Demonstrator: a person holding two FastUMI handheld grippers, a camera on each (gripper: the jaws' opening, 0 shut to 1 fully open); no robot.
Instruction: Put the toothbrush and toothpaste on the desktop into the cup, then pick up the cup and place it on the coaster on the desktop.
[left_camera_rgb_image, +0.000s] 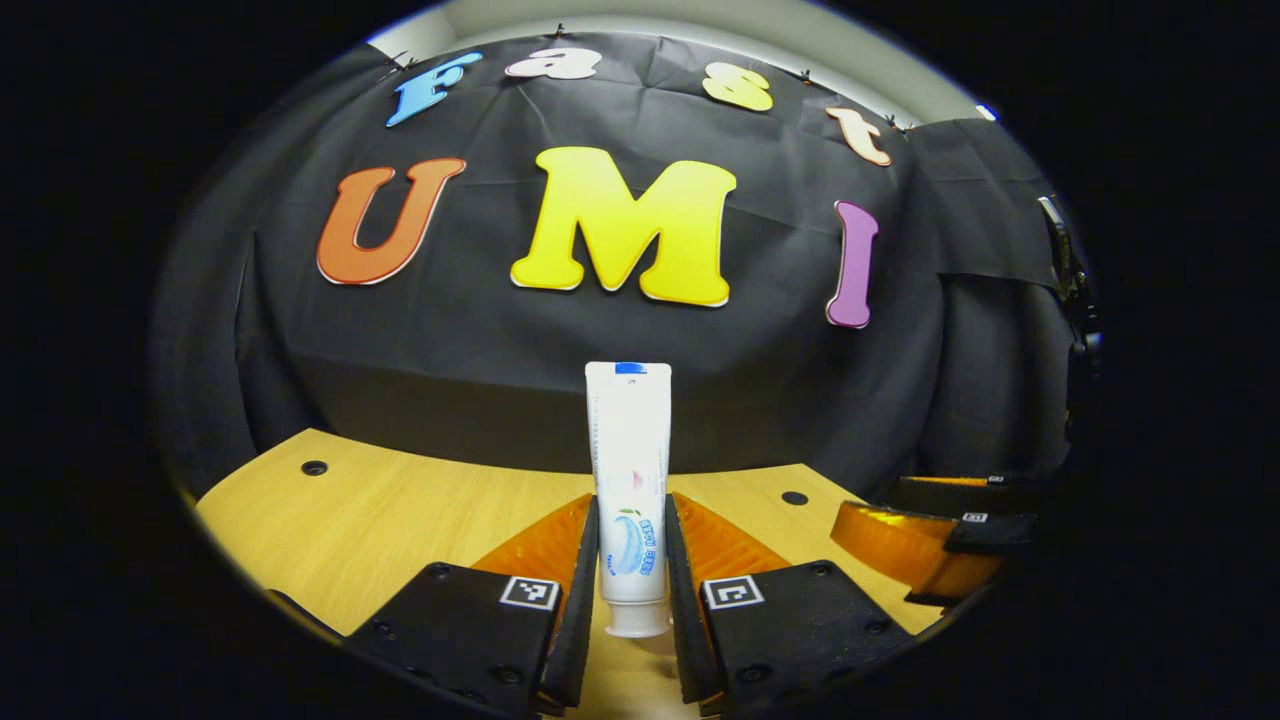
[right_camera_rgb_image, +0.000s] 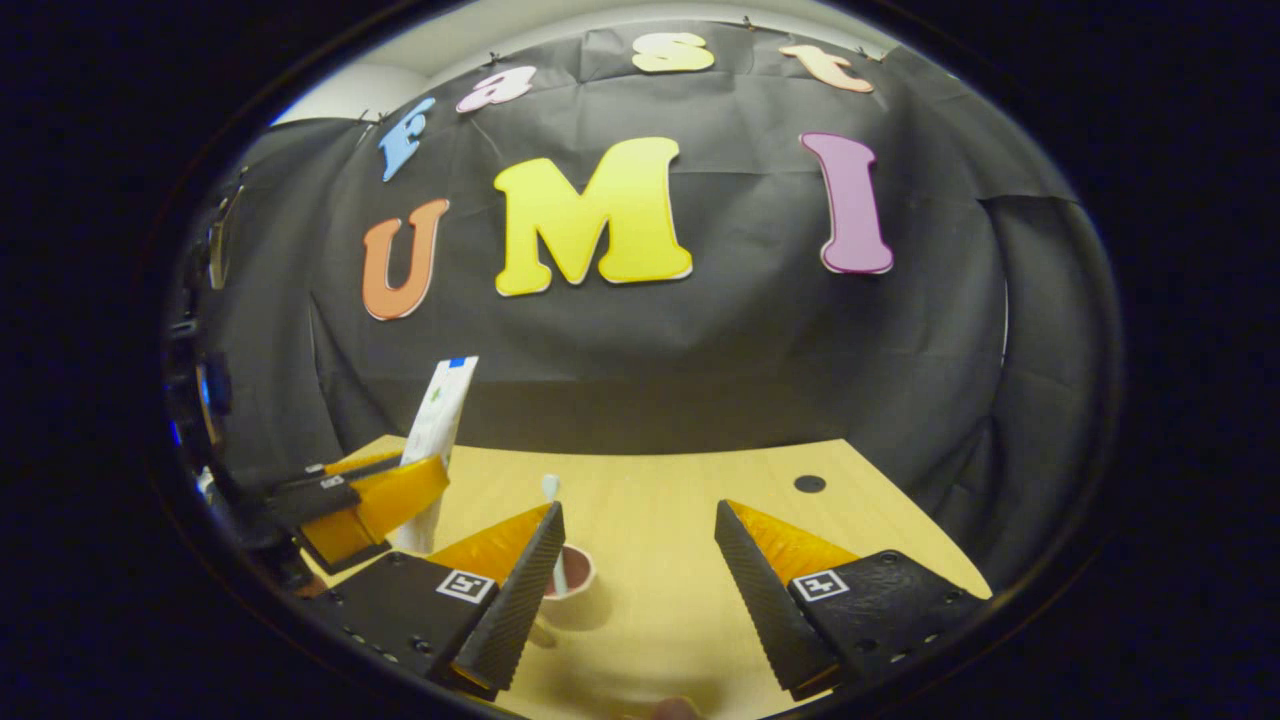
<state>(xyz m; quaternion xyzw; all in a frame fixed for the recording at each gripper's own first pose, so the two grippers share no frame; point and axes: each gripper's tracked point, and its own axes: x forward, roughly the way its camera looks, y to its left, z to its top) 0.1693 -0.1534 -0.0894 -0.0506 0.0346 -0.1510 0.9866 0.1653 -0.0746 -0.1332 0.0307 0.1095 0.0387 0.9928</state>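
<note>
A white toothpaste tube (left_camera_rgb_image: 630, 480) stands upright, cap down, above the wooden desktop (left_camera_rgb_image: 400, 520), with my left gripper (left_camera_rgb_image: 632, 500) shut on its lower half. In the right gripper view the same tube (right_camera_rgb_image: 440, 410) leans in the left gripper (right_camera_rgb_image: 390, 500) at the far left. My right gripper (right_camera_rgb_image: 638, 507) is open and holds nothing. Just beyond its left finger stands a small brown cup (right_camera_rgb_image: 572, 578) on the desktop (right_camera_rgb_image: 660, 560). The toothbrush (right_camera_rgb_image: 552, 495) is in the cup, with its white head sticking up. The tube is left of the cup and higher.
The right gripper (left_camera_rgb_image: 900, 545) appears low at the right of the left gripper view. The desktop has small dark holes (left_camera_rgb_image: 314, 467) (right_camera_rgb_image: 809, 483). The black cloth wall rises right behind the desk's far edge. A small pinkish shape (right_camera_rgb_image: 675, 708) peeks at the bottom edge.
</note>
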